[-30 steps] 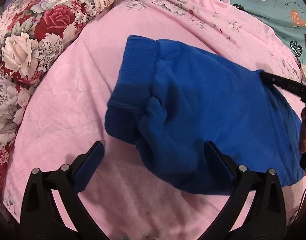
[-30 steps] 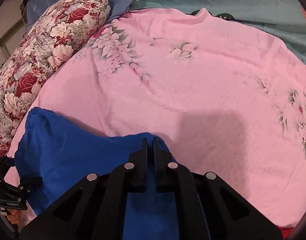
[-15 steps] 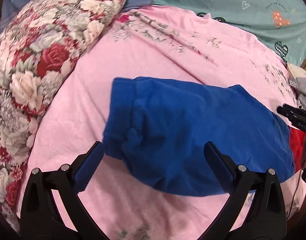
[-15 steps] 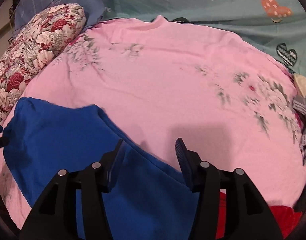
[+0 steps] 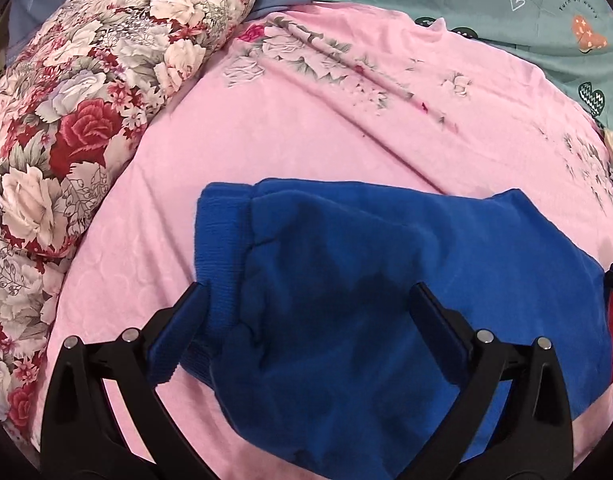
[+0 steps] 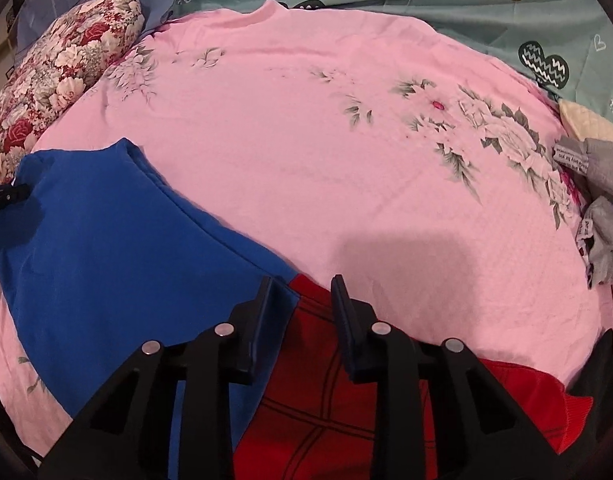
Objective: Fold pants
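— Blue fleece pants (image 5: pixel 386 292) lie bunched in a folded bundle on the pink bedspread (image 5: pixel 306 120), near edge of the bed, with the ribbed cuffs (image 5: pixel 218 248) turned to the left, toward the flowered pillow (image 5: pixel 86 100).

— And the two grippers?

— Left gripper (image 5: pixel 306 320) hangs over the cuff end with its fingers spread wide, holding nothing; the left finger (image 5: pixel 178 332) sits just beside the cuff, maybe brushing it, though the fisheye makes that hard to judge. Right gripper (image 6: pixel 302 312) is at the other end of the bundle, fingers parted by a narrower gap and empty, poised where the blue cloth meets a red checked garment (image 6: pixel 338 420) beside it.

— So what could go wrong from here?

— Mostly the red garment. It lies touching the pants, right under the right gripper, so a pinch there could catch red cloth with the blue, or instead of it, and drag both. On the left, the cuff end is lumpy and several layers thick. A shallow pinch would likely take only the top layer, and lifting that would pull the fold open.

— Anything else close by?

— Grey clothes (image 6: pixel 602 216) lie at the far right edge, well apart, no trouble. The bedspread is soft and creased, so a low pinch might gather it too.
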Demonstrator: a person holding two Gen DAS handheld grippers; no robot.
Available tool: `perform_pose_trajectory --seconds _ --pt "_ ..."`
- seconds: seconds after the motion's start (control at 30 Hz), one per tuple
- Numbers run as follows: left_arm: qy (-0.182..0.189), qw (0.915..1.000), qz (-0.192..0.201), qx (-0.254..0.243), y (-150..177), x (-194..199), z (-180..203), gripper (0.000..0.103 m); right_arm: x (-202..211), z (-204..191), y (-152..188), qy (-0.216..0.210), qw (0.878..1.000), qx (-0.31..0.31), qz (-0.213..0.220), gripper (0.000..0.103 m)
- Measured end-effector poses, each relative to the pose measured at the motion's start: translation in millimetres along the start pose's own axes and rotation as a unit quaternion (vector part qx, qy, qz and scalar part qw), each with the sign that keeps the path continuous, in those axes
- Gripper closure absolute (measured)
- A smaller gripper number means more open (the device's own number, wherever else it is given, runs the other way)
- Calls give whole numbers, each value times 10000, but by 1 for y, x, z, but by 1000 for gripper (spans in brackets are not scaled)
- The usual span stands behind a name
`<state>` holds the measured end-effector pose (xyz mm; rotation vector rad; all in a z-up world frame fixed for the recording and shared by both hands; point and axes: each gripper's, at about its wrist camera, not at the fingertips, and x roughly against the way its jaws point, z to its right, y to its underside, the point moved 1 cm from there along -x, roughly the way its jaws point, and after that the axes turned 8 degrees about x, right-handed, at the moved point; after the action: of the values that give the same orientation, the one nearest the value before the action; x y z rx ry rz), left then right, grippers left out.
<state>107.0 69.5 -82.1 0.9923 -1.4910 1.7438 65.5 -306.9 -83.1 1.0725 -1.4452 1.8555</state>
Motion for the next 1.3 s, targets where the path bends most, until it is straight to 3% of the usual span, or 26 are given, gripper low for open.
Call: perform_pose_trajectory --seconds 0.13,0.23,0.3,0.33,0.43,0.57,0.7,0.8,0.87,0.93,1.03,1.13,1.23,1.3 --pt "4 10000 -7 53 2 0 -4 2 -5 -15 -6 -371 9986 371 -41 72" --pt "-96 10000 -13 -10 4 -5 -5 2 -12 -20 -9 -237 9979 595 -93 74" --pt "-142 9999 -27 4 5 -7 -6 2 -14 -19 -11 -354 9975 598 -145 82" --pt "-132 9999 -40 51 5 -8 -8 2 -15 -20 -11 -354 9971 643 -181 92" --pt "-56 9998 -99 164 6 -11 -13 2 -12 -21 -10 -285 9965 774 -118 102" --pt "-56 9997 -128 213 6 -14 -18 2 2 -6 -15 -280 9983 426 268 103" --pt "-22 9993 -197 306 7 -20 -21 2 -21 -3 -16 -246 9991 351 -60 103" --pt "-18 9993 -215 295 6 -20 -22 2 -21 -1 -17 -208 9996 213 -32 102" --pt "-4 9992 -223 334 5 -15 -24 2 -12 3 -16 -51 9999 107 48 79" --pt "78 9990 -159 399 3 -8 -27 2 3 3 -15 0 9996 64 259 74" --pt "166 9988 -127 442 0 -6 -26 2 14 -5 -14 -408 9978 -122 508 74" --pt "113 9982 -210 551 -5 -13 -25 2 5 -30 -23 -453 9978 33 480 74" --pt "190 9959 -224 852 -6 -10 -31 2 -6 -61 -47 -1220 9910 -22 558 74" --pt "279 9957 -150 876 -6 -3 -34 2 -12 -89 -69 -1122 9910 318 652 74"
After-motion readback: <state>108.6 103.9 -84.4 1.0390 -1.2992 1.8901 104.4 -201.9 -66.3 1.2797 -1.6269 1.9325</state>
